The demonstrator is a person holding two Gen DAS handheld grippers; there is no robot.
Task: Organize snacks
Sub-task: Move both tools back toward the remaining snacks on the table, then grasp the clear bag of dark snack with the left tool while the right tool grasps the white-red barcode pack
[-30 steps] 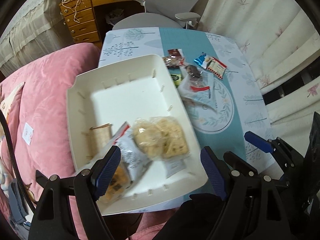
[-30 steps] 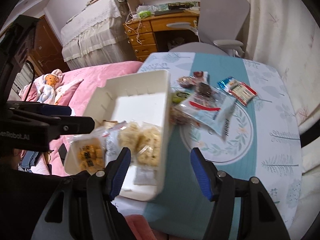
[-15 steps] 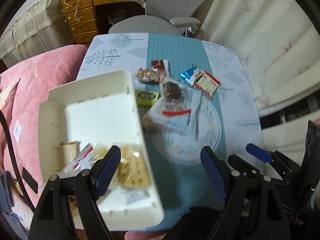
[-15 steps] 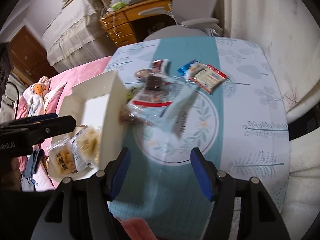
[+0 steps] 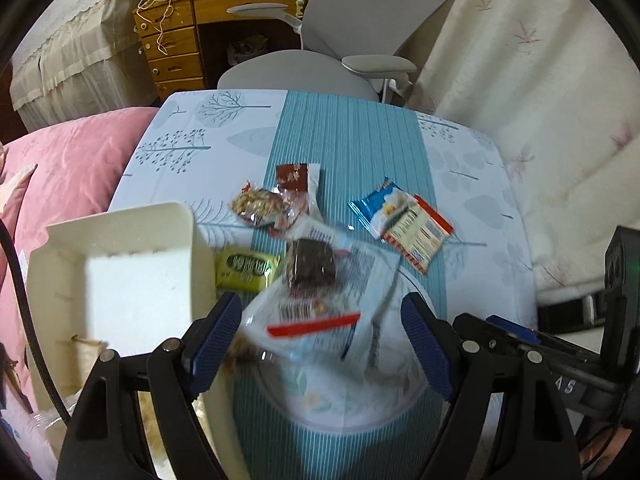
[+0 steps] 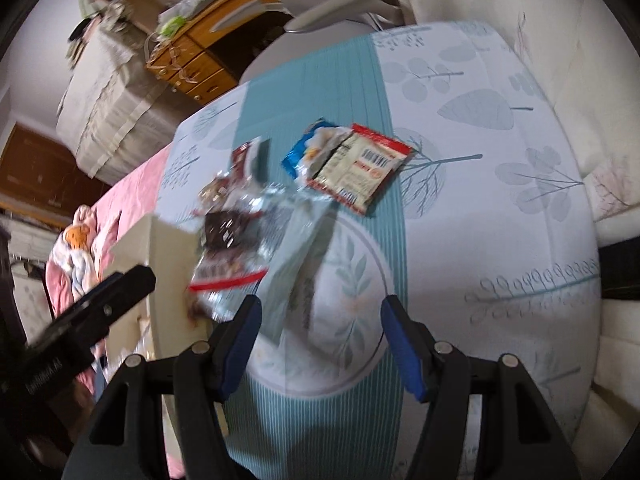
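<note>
Beside the white box (image 5: 120, 272), only the left view shows a yellow packet (image 5: 245, 269) (both tongs released, empty).

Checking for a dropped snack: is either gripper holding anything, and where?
Nothing is held: the left gripper and right gripper are both open and empty.

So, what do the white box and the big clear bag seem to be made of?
The box: probably matte cream plastic, maybe coated card; its thin stiff walls carry small moulded tabs. The bag: thin glossy clear plastic film; it crinkles, catches light and shows the snacks inside.
</note>
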